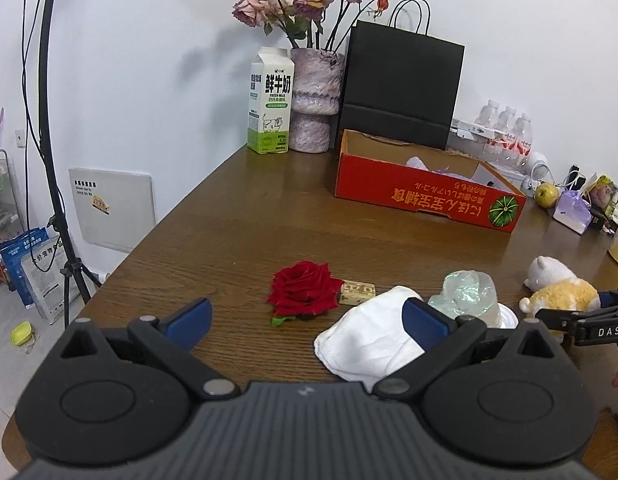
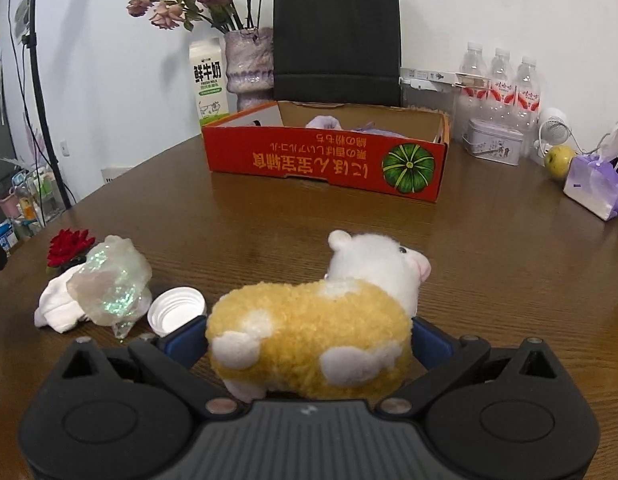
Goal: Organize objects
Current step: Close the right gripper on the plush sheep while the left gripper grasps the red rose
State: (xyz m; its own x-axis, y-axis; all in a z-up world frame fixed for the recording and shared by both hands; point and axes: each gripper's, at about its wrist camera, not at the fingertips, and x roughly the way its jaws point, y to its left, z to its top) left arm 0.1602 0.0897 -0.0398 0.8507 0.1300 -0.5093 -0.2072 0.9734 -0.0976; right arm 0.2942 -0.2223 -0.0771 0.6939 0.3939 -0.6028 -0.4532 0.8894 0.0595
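A yellow and white plush toy stands on the wooden table, filling the gap between the wide-spread fingers of my right gripper, which is open around it. My left gripper hangs open over the table with nothing held. Ahead of it lie a red rose and a small wooden block. A white cloth lies partly behind its right finger. To the right are a crumpled iridescent wrap, a white cap and the plush toy. A red cardboard box stands open behind.
Along the wall stand a milk carton, a vase of dried roses, a black paper bag and water bottles. A tin, an apple and a tissue pack sit far right. The table edge falls away left beside a tripod.
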